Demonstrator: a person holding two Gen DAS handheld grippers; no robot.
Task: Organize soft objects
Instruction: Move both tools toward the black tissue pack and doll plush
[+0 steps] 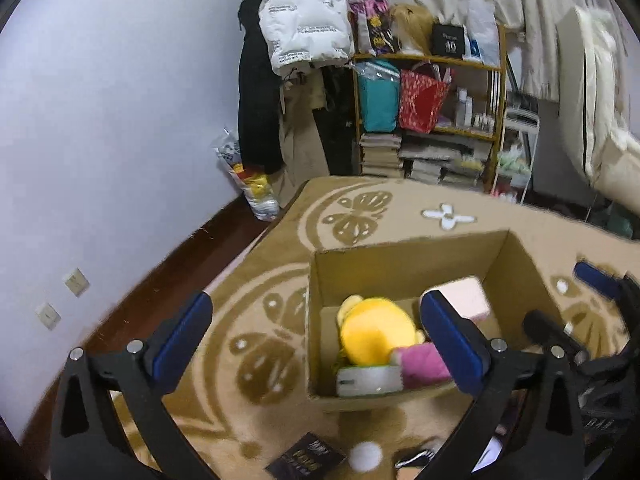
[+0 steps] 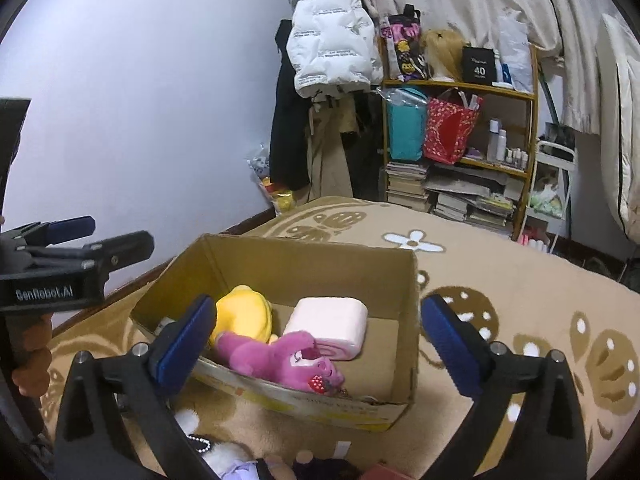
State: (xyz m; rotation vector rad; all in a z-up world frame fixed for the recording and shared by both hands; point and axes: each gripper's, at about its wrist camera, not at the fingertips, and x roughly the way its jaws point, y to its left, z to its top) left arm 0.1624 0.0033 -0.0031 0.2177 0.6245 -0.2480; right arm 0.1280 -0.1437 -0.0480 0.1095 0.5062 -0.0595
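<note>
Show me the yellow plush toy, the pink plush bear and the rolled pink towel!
Yellow plush toy (image 2: 244, 312), right wrist view, its round head.
Pink plush bear (image 2: 280, 358), right wrist view, its body.
Rolled pink towel (image 2: 330, 320), right wrist view, its top.

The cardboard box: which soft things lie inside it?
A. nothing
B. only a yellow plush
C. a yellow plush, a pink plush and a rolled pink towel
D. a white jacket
C: inside the cardboard box lie the yellow plush, the pink plush and the rolled pink towel.
</note>
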